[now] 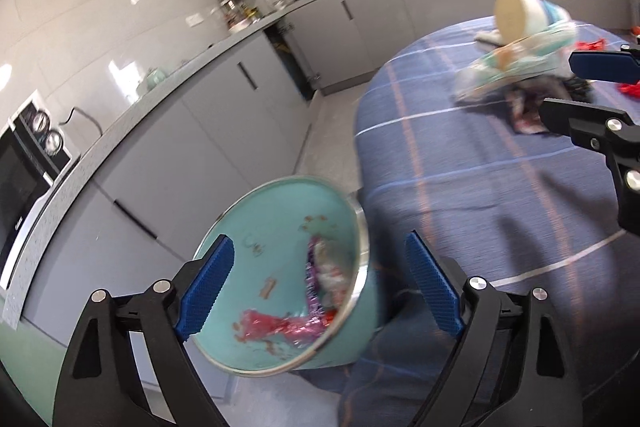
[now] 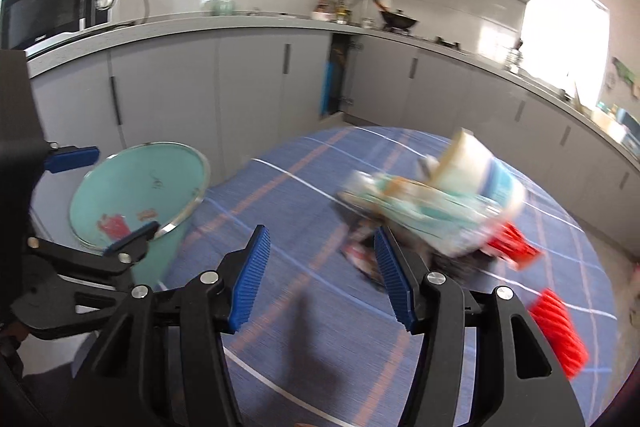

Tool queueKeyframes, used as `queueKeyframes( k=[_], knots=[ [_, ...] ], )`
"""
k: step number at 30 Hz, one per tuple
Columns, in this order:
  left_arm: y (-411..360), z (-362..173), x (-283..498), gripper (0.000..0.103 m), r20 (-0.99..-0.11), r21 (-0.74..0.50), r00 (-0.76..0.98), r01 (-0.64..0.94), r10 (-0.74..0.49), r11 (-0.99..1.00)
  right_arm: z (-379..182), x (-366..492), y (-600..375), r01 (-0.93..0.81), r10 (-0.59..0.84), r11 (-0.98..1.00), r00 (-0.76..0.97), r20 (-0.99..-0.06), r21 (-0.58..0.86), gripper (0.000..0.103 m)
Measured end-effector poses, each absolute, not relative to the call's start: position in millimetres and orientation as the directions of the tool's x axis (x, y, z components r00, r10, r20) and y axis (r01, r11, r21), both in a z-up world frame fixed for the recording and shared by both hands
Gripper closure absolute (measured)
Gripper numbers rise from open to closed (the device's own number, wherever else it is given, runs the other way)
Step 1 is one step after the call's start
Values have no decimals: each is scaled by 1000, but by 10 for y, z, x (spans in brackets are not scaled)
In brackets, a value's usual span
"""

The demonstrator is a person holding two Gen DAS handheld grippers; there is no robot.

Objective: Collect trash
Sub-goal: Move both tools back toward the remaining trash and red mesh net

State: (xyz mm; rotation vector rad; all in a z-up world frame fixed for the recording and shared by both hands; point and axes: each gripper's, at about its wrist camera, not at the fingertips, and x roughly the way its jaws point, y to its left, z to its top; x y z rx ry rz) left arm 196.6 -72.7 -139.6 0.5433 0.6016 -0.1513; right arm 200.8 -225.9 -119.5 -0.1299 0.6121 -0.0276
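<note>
Beyond right claw [image 2: 322,275], half-open, trash pile [image 2: 432,211], left claw [image 1: 320,287] wide over bin [image 1: 280,307]

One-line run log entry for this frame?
left gripper: open, empty | right gripper: open, empty | bin: wrappers inside | trash pile: on table
</note>
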Motion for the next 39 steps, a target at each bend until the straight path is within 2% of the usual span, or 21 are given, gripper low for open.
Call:
queueKeyframes(
  k=[3,15,21,31,39],
  knots=[
    [-867,-1370,1889,13,-566,449,825,311,-3,838,-1175,1870,-2467,34,-106,990,818,-565,-137,47],
    [-1463,-1299,1870,12,-564,444,823,377,-74,813,-1197,1395,-3390,258,-291,956,777,-559,-140,43],
    [-1864,-1298,1889,11,-563,448,818,422,-118,788,-1262,1229,-3914,379,-385,915,721,-576,-138,37],
    [-2557,-1213,2020,10,-518,455,833,462,-196,761,-1384,1138,-4326,434,-411,893,680,-607,-119,30],
    [-2864,-1336,2237,10,-536,454,822,471,-191,756,-1519,1159,-4482,429,-374,899,654,-657,-85,29]
  ],
)
